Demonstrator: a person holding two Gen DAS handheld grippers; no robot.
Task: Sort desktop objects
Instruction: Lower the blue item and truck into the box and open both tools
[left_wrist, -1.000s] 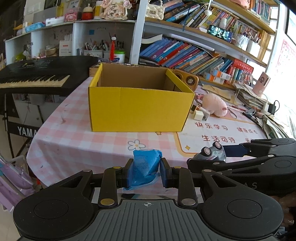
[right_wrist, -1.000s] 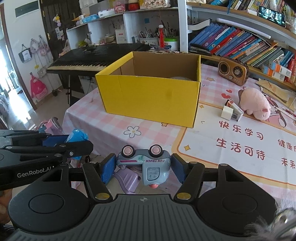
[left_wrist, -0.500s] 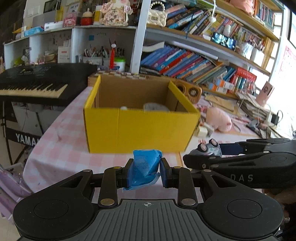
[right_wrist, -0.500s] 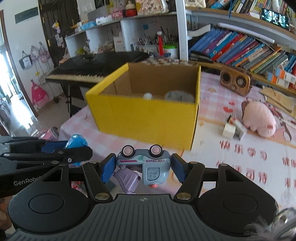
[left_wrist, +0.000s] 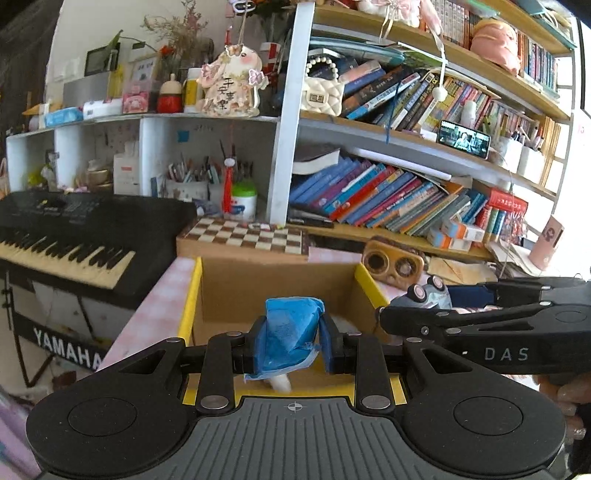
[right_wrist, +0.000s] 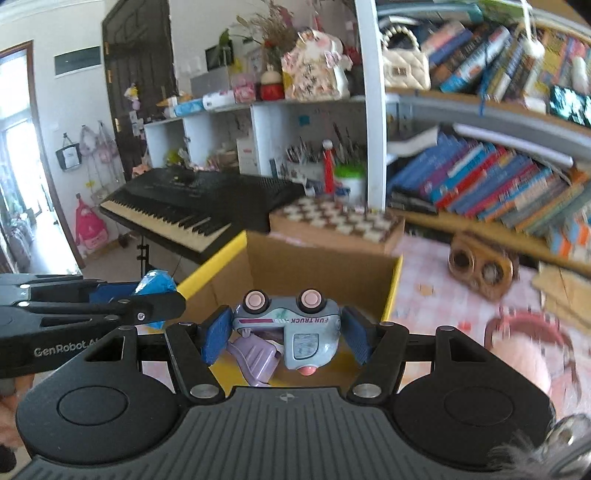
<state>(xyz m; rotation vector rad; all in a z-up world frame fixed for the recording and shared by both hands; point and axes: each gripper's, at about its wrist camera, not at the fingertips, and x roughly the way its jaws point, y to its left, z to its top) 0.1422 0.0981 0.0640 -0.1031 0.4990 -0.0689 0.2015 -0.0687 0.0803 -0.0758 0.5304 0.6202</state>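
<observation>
The left gripper is clamped on a crumpled blue packet — thin, creased film with a white end poking out below. It hangs over the open yellow cardboard box, whose inner walls are plain brown corrugated board. The right gripper squeezes a toy truck held upside down: smooth pale-blue plastic, pink wheels up, "FUN TRUCK" printed on its side, a lilac flap dangling beneath. It too sits above the box, near the right-hand wall.

The left wrist view shows something pale on the box floor behind the packet (too hidden to name) and only the truck's wheels past the other gripper's black arm. The right wrist view alone shows the truck's lettering; there the packet is a blue lump behind the left gripper's arm.

A wooden chessboard case lies just behind the box, with a black keyboard to its left and a rounded wooden radio on the pink checked surface. The right side of the right wrist view is motion-blurred — a pink shape there cannot be made out.
</observation>
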